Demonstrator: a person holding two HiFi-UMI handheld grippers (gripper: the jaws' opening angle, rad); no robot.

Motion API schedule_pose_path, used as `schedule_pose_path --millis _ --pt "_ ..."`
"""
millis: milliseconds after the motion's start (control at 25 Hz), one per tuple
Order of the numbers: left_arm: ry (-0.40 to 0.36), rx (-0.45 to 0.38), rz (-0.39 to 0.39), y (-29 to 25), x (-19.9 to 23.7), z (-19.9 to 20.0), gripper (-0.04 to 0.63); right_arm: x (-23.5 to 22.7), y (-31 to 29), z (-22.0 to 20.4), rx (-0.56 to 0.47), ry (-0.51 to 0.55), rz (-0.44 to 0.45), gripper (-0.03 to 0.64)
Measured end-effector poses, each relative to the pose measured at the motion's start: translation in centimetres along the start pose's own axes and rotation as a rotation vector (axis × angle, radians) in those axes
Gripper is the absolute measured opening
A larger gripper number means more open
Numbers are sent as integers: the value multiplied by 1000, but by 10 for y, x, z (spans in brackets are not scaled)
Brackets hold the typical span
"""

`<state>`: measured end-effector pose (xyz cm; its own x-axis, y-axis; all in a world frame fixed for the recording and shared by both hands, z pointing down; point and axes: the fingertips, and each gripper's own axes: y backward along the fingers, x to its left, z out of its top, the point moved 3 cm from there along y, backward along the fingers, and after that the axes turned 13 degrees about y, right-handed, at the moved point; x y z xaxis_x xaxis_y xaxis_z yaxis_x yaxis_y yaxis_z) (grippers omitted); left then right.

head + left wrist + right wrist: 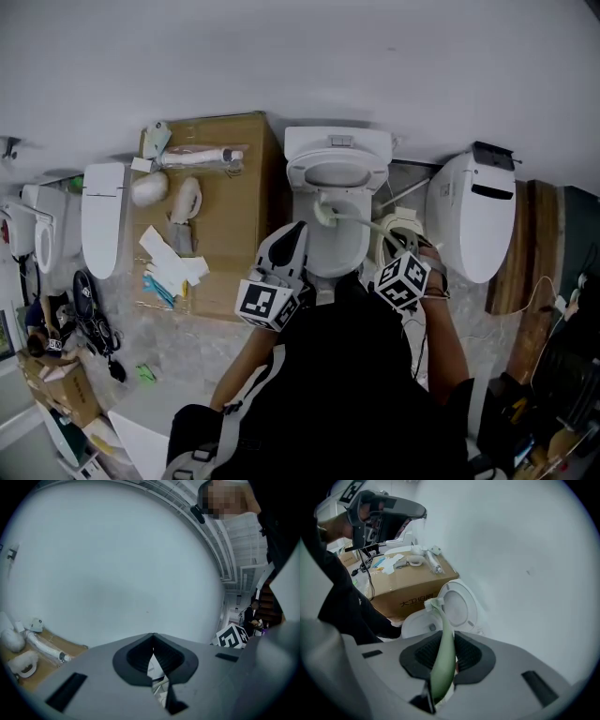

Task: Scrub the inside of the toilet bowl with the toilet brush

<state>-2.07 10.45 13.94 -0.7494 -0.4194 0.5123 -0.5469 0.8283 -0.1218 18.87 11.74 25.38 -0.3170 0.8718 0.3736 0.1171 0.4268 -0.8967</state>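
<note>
One curved pale-green plastic toilet brush (440, 667) | clamped between ribbed dark pads of right hand-held gripper (446, 643) | bristled head over oval glossy white toilet bowl (317, 255) | left hand-held gripper (152, 654): jaws together, empty, beside bowl's left rim

The toilet (302, 183) is white and shiny. The brush (443, 651) at its bowl is smooth, pale green plastic. The box (239, 187) left of the toilet is dull brown cardboard. The right gripper (445, 644) is dull grey plastic with dark ribbed pads (469, 654).
</note>
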Motion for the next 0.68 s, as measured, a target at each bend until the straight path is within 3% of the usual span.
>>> schedule_pose_path --millis 680 --pt "1 -6 -3 -2 4 5 8 -5 2 7 2 6 -1 83"
